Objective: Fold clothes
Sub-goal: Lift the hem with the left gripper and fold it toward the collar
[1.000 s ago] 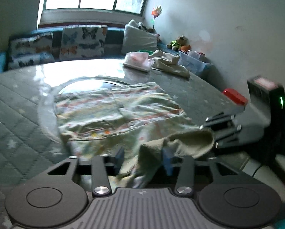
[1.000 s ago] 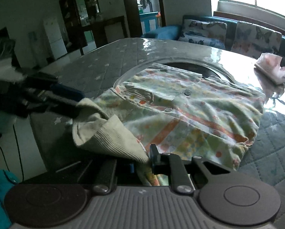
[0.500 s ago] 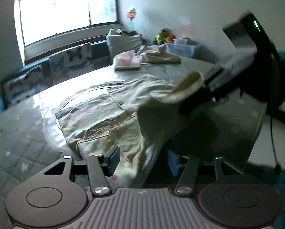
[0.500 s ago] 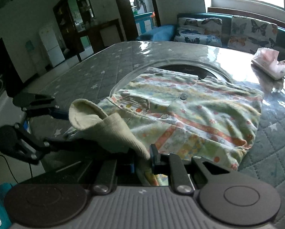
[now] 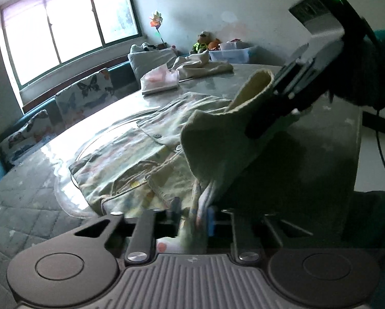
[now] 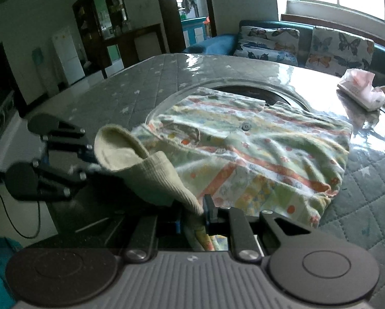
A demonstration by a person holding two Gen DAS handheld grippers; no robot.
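Observation:
A pale green shirt with orange stripes (image 5: 130, 159) (image 6: 269, 152) lies on the grey quilted table (image 5: 25, 206). Its near edge, with a beige ribbed hem (image 6: 146, 177) (image 5: 218, 134), is lifted off the table. My left gripper (image 5: 193, 213) is closing, and its blue pads pinch a hanging fold of the shirt. My right gripper (image 6: 192, 216) is shut on the ribbed hem. In the left wrist view the right gripper (image 5: 259, 123) holds that hem up high. The right wrist view shows the left gripper (image 6: 89, 159) just left of the hem.
A pink tissue pack (image 5: 160, 79) (image 6: 359, 92) and a beige cloth pile (image 5: 205, 65) lie at the table's far side. Butterfly cushions (image 6: 341, 49) line a bench under the window. The table's edge (image 5: 357, 139) drops to the floor beside the grippers.
The left gripper's view has rolled, and its jaws have narrowed from wide apart onto the fold. The right gripper still holds the hem. In the right wrist view the left gripper has come closer.

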